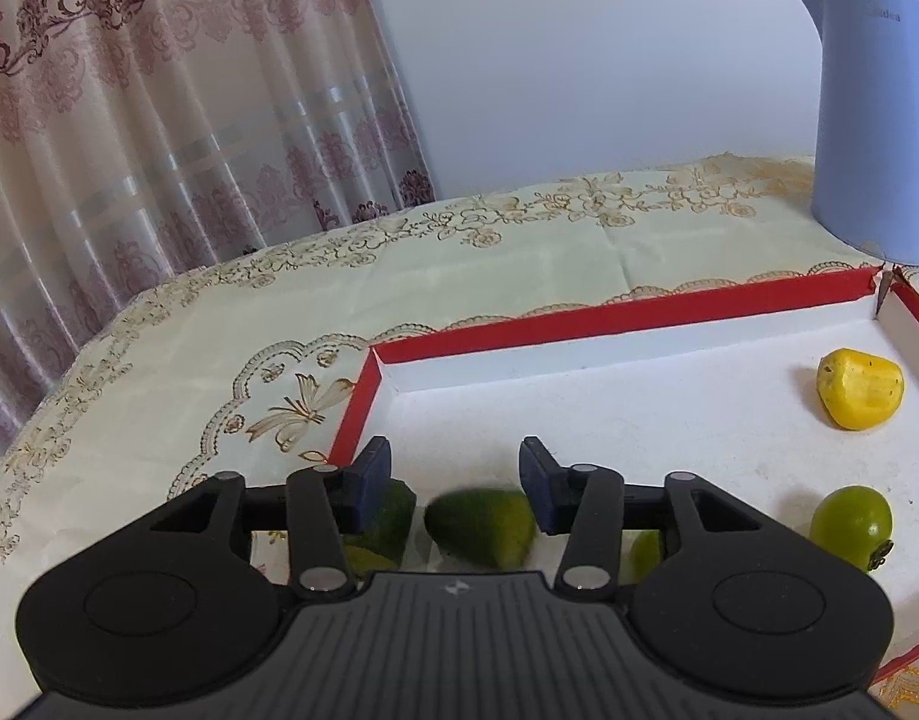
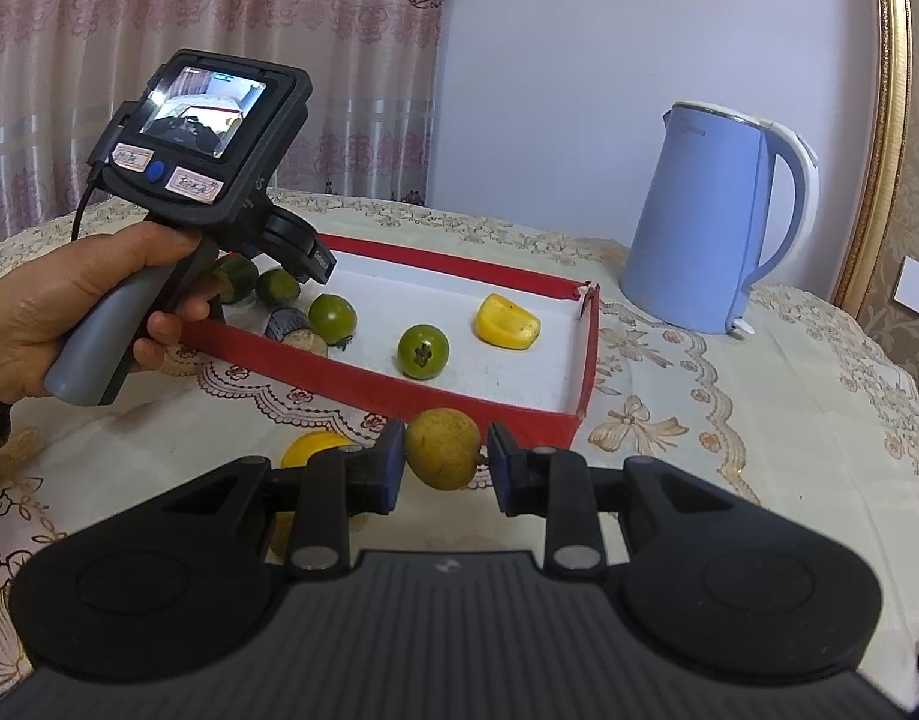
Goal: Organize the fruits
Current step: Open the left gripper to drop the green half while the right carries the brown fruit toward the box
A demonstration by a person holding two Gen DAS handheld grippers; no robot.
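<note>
Brown fruit (image 2: pixel 443 449) sits between right gripper's (image 2: pixel 441 468) wide pads — left gripper (image 1: pixel 456 483) wide too.

a pale blue-grey wall (image 2: pixel 579 60), a floral lace curtain (image 1: pixel 159 90) beyond the fingers' left, a gilt frame edge (image 2: pixel 894 90) far right.

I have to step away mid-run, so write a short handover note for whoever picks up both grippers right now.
Left hand-held gripper: open, inside the red tray, over a green fruit; nothing gripped.
Right hand-held gripper: open, jaws either side of the brown fruit on the tablecloth, in front of the tray.
Done: yellow piece, two green tomatoes and several more pieces already lie in the tray.
Left: brown fruit and the yellow fruit beside it are outside.
</note>
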